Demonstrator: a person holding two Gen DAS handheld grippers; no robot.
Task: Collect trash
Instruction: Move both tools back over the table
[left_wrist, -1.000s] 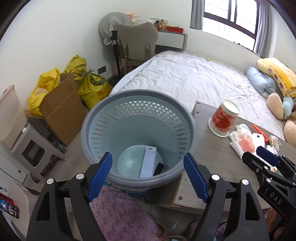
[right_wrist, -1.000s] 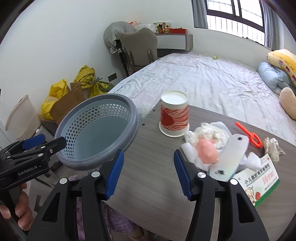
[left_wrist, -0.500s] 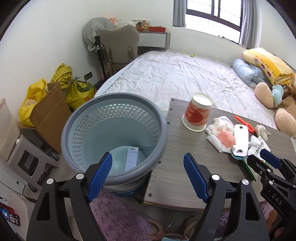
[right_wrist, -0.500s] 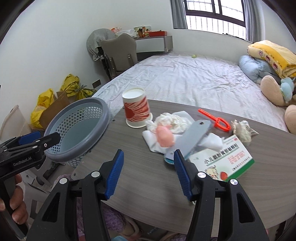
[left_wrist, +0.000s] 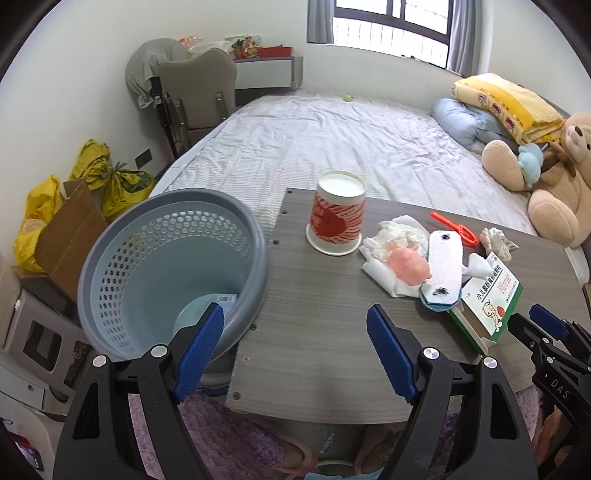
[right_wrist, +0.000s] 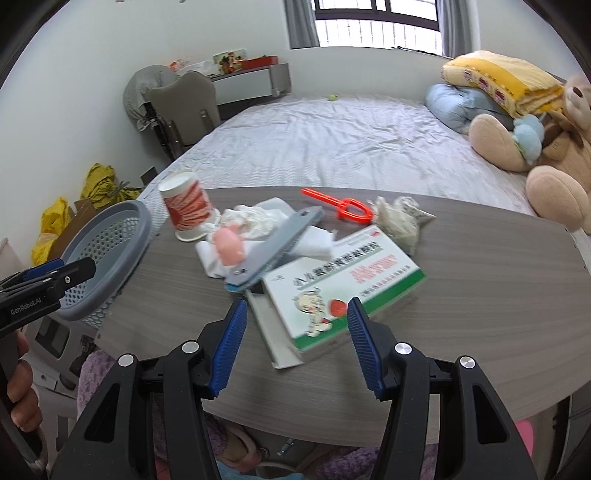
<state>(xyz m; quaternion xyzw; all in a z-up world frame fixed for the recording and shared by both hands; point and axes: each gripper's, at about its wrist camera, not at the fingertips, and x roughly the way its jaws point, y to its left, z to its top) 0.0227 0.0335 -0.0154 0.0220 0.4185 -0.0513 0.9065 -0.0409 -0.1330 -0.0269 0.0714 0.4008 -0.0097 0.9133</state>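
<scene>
A grey perforated trash basket (left_wrist: 170, 266) stands at the table's left edge, with a box lying inside; it also shows in the right wrist view (right_wrist: 107, 254). Trash lies on the wooden table (left_wrist: 325, 325): a red-and-white paper cup (left_wrist: 338, 218), crumpled tissues with a pink lump (left_wrist: 408, 266), a grey flat scraper (right_wrist: 273, 247), a green-and-white medicine box (right_wrist: 343, 284), a red plastic clip (right_wrist: 343, 206) and a crumpled wrapper (right_wrist: 400, 218). My left gripper (left_wrist: 295, 350) is open and empty over the table's near edge. My right gripper (right_wrist: 295, 343) is open and empty, just in front of the medicine box.
A bed (left_wrist: 332, 147) lies behind the table, with pillows and a teddy bear (left_wrist: 554, 177) at the right. A chair (left_wrist: 199, 92) and desk stand at the back. Yellow bags (left_wrist: 40, 210), a cardboard box and a stool are on the floor at the left.
Both grippers have swung right, away from the basket and over the table. The right gripper has moved close to the medicine box. Both stay open.
</scene>
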